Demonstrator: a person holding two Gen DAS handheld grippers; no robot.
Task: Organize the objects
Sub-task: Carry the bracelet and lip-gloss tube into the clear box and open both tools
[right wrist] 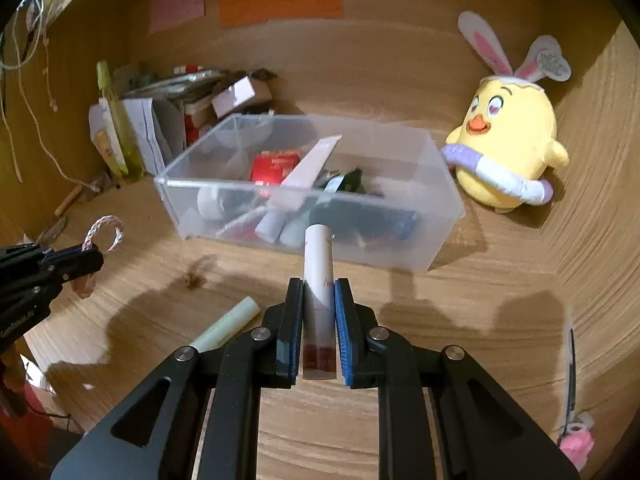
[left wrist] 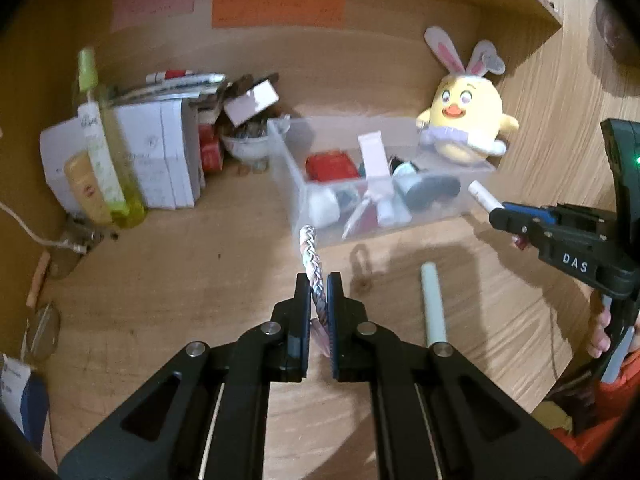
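Observation:
My left gripper (left wrist: 319,286) is shut on a braided pink and white hair tie (left wrist: 310,258), which sticks up from between its pads. From the right wrist view the same hair tie (right wrist: 105,233) forms a loop above the left gripper (right wrist: 94,258). My right gripper (right wrist: 319,286) is shut on a white lip tint tube (right wrist: 318,264) with a dark red end. Seen from the left, that tube (left wrist: 483,196) pokes out of the right gripper (left wrist: 496,214). Both are raised above the wooden desk (right wrist: 460,320), in front of a clear plastic bin (right wrist: 444,216) with cosmetics inside.
A pale green tube (left wrist: 433,302) lies on the desk between the grippers. A yellow chick plush (right wrist: 508,140) sits right of the bin. Bottles (left wrist: 104,152), white boxes (left wrist: 160,152) and clutter fill the back left corner. A pink item (right wrist: 576,440) lies at the near right.

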